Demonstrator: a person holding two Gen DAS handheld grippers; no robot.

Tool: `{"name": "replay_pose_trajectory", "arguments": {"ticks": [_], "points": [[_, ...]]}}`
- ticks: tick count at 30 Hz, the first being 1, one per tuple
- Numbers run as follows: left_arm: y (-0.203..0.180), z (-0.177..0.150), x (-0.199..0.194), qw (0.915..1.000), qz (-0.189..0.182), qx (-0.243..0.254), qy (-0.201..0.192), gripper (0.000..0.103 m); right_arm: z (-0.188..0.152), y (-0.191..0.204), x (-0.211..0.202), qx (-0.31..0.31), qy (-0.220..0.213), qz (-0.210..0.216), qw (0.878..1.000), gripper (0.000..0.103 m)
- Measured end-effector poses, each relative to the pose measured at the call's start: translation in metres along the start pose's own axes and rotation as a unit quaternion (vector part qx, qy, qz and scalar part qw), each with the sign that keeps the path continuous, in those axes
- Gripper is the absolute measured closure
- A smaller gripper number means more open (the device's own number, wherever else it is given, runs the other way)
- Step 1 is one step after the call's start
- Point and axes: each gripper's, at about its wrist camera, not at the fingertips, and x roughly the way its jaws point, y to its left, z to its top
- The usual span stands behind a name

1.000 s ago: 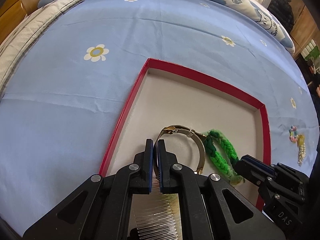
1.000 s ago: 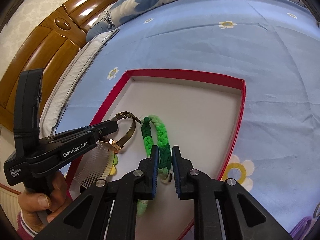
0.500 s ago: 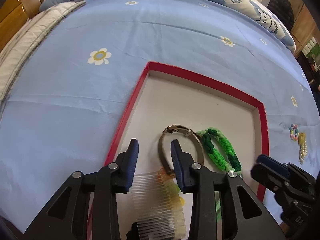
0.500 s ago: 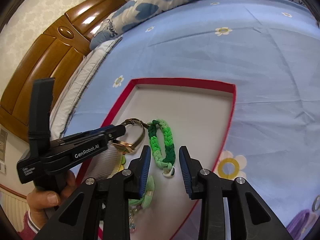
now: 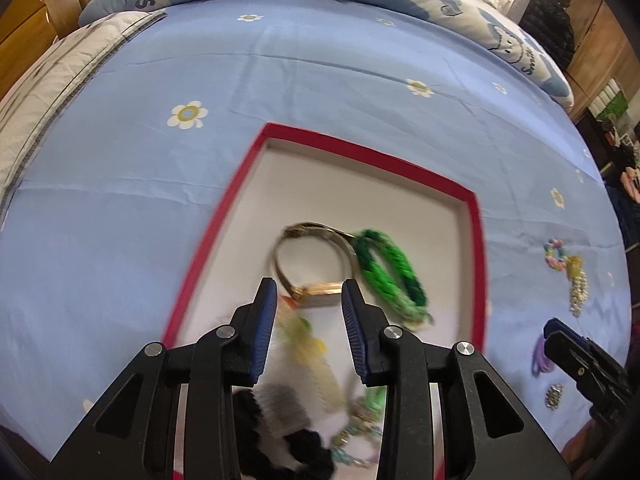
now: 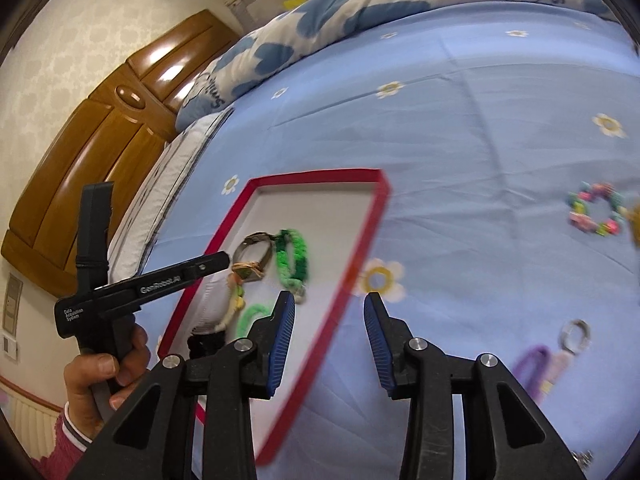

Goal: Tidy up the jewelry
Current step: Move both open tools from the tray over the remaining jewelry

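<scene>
Our left gripper [image 5: 308, 332] hangs parted and empty over the tray's near end. Our right gripper [image 6: 330, 340], jaws just widened with nothing between them, straddles the tray's [image 6: 362, 256] right edge and faces the loose pieces on the sheet [image 6: 480, 140], likely next. In the tray, a comb [image 5: 310, 364] lies nearest. Beyond it the watch [image 5: 316, 264] and green bracelet [image 5: 390, 270] touch mid-tray, apparently kept close to leave the far end free. A beaded ring [image 6: 596, 214] waits well right.
</scene>
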Motion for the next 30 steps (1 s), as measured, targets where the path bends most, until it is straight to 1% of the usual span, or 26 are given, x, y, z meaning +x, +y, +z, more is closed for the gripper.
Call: {"name": "replay_pose_trajectory", "arguments": {"ticks": [6, 12, 18, 23, 30], "points": [[-0.035, -0.007, -0.020, 0.9991, -0.030, 0.027, -0.010, 0.072, -0.012, -0.036, -0.036, 0.031, -0.027, -0.029, 0.999, 0.063], [-0.072, -0.014, -0.028, 0.9970, -0.050, 0.058, -0.011, 0.070, -0.027, -0.076, -0.067, 0.071, -0.050, -0.055, 0.995, 0.062], [-0.106, -0.023, -0.025, 0.9944, -0.062, 0.085, 0.000, 0.070, -0.040, -0.110, -0.090, 0.098, -0.062, -0.082, 0.990, 0.062], [-0.129, -0.028, -0.020, 0.9923, -0.072, 0.101, 0.009, 0.070, -0.043, -0.134, -0.107, 0.117, -0.075, -0.099, 0.985, 0.061], [-0.163, -0.024, -0.011, 0.9884, -0.087, 0.123, 0.018, 0.070, -0.043, -0.164, -0.121, 0.135, -0.087, -0.120, 0.980, 0.059]]}}
